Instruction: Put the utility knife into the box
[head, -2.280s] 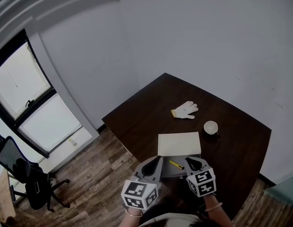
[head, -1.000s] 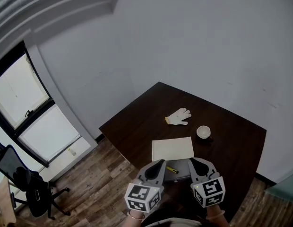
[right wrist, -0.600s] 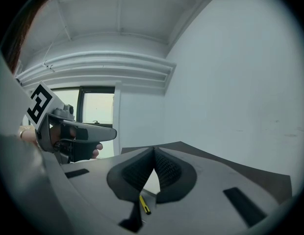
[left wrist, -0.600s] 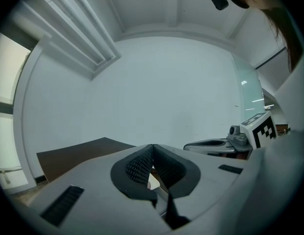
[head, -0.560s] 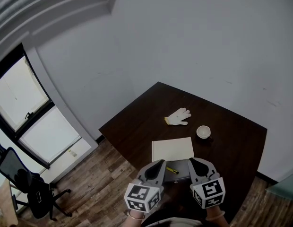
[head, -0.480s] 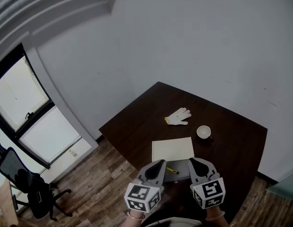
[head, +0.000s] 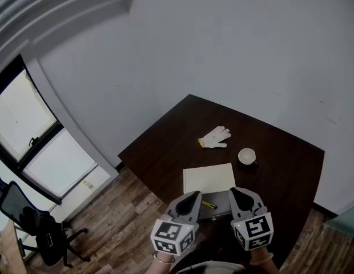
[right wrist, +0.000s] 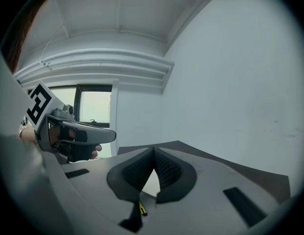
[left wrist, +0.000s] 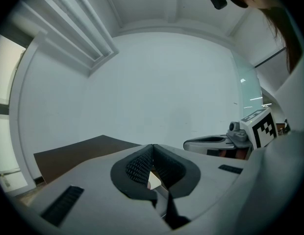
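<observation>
A yellow utility knife (head: 209, 204) lies in the low grey box (head: 220, 206) near the table's front edge, as far as I can tell inside it at its left side. The box's white lid (head: 208, 178) is folded open behind it. My left gripper (head: 193, 194) hovers just left of the knife, shut and empty. My right gripper (head: 234, 192) hangs over the box's right end, also shut on nothing. In the left gripper view the pads of my left gripper (left wrist: 152, 147) meet. Below the shut right gripper (right wrist: 154, 150) a sliver of the knife (right wrist: 142, 209) shows.
On the dark brown table (head: 280, 153) a white work glove (head: 214, 137) lies beyond the lid, and a small white cup (head: 246, 155) stands to its right. Wood floor and a window lie to the left, and a black office chair (head: 28, 221) stands there.
Both grippers stay where they were, still shut. The head view has shifted slightly. The knife and box have not moved.
</observation>
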### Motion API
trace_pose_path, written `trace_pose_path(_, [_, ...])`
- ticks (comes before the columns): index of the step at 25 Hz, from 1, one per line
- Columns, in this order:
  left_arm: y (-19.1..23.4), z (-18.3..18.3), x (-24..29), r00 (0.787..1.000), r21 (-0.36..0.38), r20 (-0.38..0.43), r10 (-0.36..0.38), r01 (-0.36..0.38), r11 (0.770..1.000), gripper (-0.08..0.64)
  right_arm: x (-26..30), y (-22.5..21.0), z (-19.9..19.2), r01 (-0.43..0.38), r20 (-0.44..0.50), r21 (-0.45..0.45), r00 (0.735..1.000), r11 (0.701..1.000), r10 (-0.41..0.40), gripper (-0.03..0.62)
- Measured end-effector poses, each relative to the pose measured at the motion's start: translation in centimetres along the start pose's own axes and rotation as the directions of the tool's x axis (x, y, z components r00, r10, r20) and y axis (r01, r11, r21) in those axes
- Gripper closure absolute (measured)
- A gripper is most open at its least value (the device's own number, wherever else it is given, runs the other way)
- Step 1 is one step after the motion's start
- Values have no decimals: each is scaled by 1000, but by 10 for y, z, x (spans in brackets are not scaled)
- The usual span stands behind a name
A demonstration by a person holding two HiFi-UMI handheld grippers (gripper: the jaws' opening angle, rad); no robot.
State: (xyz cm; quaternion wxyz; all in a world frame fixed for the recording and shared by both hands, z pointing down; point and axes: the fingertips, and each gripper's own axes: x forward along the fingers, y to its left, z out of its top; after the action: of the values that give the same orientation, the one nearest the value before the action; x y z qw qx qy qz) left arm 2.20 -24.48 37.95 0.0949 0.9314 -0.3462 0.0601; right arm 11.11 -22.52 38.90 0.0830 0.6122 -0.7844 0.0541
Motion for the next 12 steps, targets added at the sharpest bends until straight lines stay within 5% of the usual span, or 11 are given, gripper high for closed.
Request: trace_pose_path(12, [13, -7, 12, 1000, -20, -22, -12, 12, 1000, 543, 14, -7, 1, 26, 17, 5, 1000, 1000, -26, 586])
